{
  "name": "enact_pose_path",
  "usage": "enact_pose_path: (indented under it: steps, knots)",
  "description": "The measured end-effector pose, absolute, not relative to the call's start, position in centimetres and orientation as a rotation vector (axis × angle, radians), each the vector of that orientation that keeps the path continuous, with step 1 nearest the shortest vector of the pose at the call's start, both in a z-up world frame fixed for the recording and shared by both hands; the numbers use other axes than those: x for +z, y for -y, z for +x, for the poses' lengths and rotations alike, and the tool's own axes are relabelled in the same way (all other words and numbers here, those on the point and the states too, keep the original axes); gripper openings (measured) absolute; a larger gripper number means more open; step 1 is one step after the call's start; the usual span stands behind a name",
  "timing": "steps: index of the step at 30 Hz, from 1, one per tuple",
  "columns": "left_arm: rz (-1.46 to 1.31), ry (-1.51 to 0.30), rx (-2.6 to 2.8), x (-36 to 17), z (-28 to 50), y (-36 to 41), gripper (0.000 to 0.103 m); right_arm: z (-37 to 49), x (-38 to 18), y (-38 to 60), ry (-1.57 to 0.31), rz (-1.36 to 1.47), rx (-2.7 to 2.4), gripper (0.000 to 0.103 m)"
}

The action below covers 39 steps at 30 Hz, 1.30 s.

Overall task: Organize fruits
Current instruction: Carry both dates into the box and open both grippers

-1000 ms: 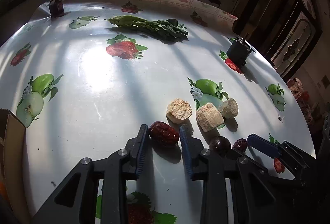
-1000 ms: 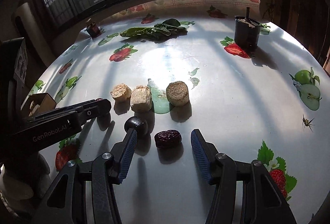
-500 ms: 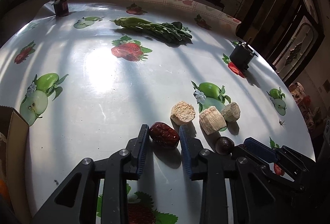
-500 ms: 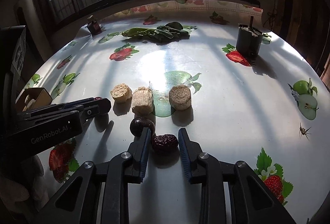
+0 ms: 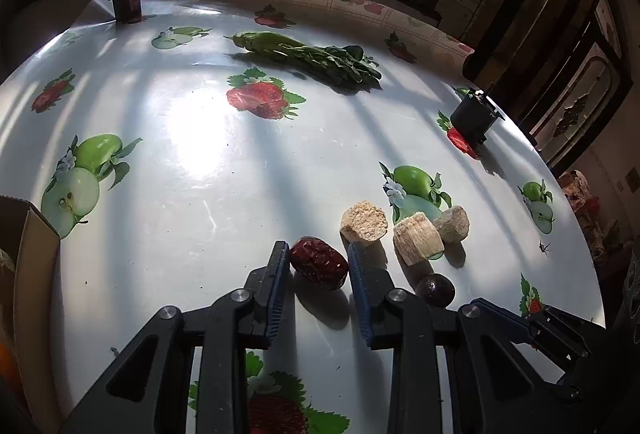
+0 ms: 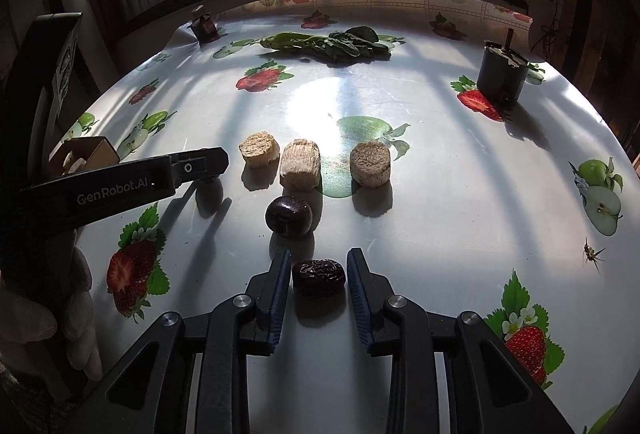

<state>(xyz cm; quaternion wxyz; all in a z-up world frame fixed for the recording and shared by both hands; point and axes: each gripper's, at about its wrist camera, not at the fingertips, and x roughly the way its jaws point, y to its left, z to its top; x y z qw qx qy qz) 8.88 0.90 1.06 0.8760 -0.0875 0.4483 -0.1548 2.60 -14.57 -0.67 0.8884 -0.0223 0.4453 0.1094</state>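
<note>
On the surface [image 5: 192, 234], I am clamping both fingers shut: left gripper [image 5: 318, 266] on a red date [image 5: 318, 268], right gripper [image 6: 318, 276] on a dark date [image 6: 319, 277].

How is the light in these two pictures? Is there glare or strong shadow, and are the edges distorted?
Left wrist view: sun glare whitens the tablecloth left of centre; window-bar shadows stripe it; the leafy greens stay sharp. Right wrist view: glare beside the printed apple; the dark pot casts a hard shadow. Both views: fisheye bends the table edge; corners are dark.

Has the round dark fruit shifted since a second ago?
Cannot tell; in the right wrist view the round dark fruit sits just below the middle beige chunk, as before.
</note>
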Motion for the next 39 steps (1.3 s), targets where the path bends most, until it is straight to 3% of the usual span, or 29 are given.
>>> enact_pose_path:
  steps: [15, 22, 29, 39]
  knots:
    - [-0.212, -0.880, -0.346, 2.3, 8.0, -0.6, 0.029, 2.4, -0.6, 14.0, -0.896, -0.040, 0.179, 0.030]
    - [-0.313, -0.778, -0.372, 7.2, 4.2, -3.3, 0.029, -0.6, 2.7, 14.2, -0.848, 0.092, 0.161, 0.030]
    - [-0.344, -0.675, -0.347, 10.3, -3.8, -9.5, 0.029, -5.2, 5.8, 11.4, -0.772, 0.074, 0.194, 0.030]
    - [-0.348, -0.663, -0.064, 9.1, -11.1, -23.4, 0.029, -8.8, 6.5, -0.2, -0.736, -0.032, 0.420, 0.030]
